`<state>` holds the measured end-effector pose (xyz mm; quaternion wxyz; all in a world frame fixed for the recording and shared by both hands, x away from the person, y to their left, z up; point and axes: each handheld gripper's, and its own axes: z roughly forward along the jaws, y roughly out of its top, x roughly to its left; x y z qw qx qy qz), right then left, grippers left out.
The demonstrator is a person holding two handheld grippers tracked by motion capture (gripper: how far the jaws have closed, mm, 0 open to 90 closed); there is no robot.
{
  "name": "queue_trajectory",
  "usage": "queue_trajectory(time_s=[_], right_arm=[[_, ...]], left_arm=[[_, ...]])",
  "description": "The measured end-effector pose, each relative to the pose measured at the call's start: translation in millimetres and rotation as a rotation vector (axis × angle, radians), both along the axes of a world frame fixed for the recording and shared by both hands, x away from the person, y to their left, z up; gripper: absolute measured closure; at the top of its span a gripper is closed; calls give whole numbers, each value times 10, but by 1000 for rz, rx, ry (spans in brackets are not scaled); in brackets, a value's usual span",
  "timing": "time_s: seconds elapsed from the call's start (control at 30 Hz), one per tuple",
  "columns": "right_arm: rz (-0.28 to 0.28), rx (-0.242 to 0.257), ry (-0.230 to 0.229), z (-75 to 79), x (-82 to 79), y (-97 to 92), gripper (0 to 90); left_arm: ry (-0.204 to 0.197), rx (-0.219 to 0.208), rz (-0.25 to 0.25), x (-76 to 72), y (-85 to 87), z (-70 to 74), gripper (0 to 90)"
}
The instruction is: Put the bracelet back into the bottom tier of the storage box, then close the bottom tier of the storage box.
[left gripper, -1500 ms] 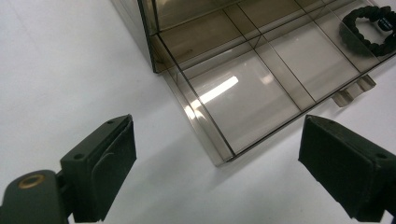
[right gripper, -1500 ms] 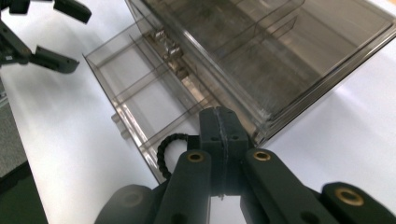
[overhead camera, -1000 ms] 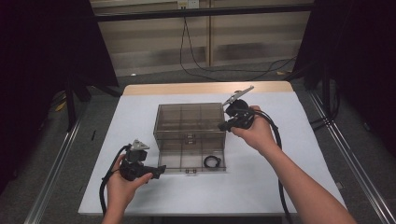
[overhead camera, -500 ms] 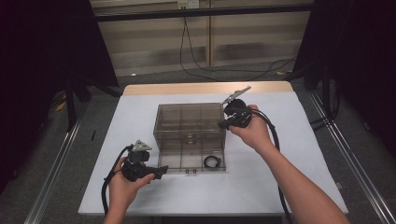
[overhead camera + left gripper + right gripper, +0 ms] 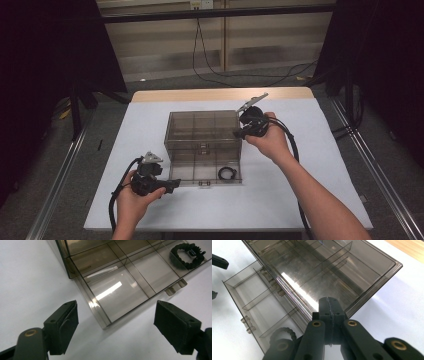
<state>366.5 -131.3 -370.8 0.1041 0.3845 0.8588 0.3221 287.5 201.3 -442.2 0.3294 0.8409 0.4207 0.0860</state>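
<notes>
Now the right gripper (image 5: pixel 241 131) (jaws together) touches the clear box (image 5: pixel 202 131); the left gripper (image 5: pixel 172 186), jaws apart but just closing a bit with nothing between them, waits near its corner.

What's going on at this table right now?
A person works on a smoky clear compartment box on a white table, a gripper in each hand. The box lies open, its lid flat toward the person, with a black braided bracelet in one corner section. The right gripper, jaws shut, sits against the box's right edge. The left gripper hovers by the lid's near left corner; its jaws have just been closing a little, with nothing gripped.
</notes>
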Motion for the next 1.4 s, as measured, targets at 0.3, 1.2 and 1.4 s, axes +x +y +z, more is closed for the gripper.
queue_trajectory(time_s=[0.3,1.2,1.4], right_arm=[[-6,4,4,-3,0,-1,900],[-8,-10,5,4,-7,16,900],[-2,-18,1,6,0,18,900]], left_arm=[[3,-12,-11,-20,-14,11,279],[37,-54,-29,-55,-67,64,585],[43,-34,-25,-92,-111,111,722]])
